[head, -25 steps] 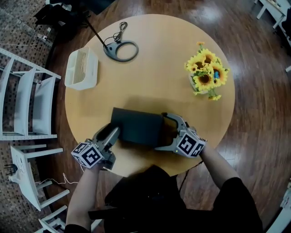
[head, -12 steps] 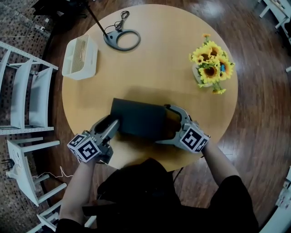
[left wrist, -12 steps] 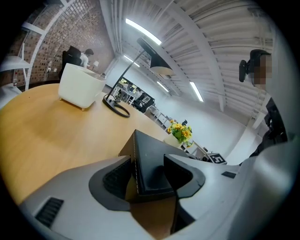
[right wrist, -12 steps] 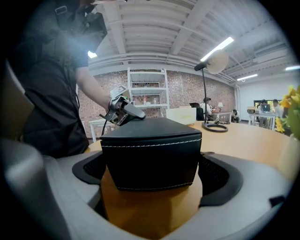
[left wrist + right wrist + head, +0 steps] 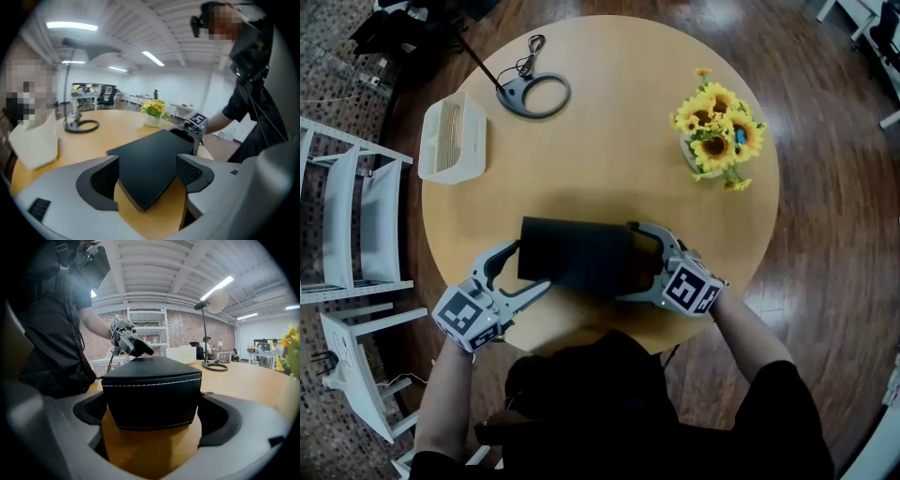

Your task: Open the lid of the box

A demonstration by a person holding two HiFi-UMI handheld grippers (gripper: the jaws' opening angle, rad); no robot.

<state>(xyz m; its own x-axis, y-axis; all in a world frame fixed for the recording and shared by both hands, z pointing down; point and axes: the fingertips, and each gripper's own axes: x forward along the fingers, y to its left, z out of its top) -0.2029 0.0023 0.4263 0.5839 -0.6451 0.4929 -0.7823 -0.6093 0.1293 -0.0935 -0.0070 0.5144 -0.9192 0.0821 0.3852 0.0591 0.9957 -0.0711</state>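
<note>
A black box [image 5: 577,253] with white stitching lies shut near the front edge of the round wooden table [image 5: 609,159]. My right gripper [image 5: 625,263] straddles its right end, one jaw on each long side, and holds it. In the right gripper view the box [image 5: 151,392] fills the gap between the pads. My left gripper [image 5: 530,267] is at the box's left front corner. Its jaws are opening, and in the left gripper view that corner of the box [image 5: 150,164] sits between them without being pressed. My left gripper [image 5: 147,176] holds nothing.
A white ribbed container [image 5: 453,139] and a ring lamp base with its cord [image 5: 534,94] sit at the table's far left. A vase of sunflowers [image 5: 714,131] stands at the far right. White chairs [image 5: 347,225] stand on the floor to the left.
My left gripper's jaws, nearly together at the box's left corner before, now stand wide apart. The right gripper and the box have kept their places.
</note>
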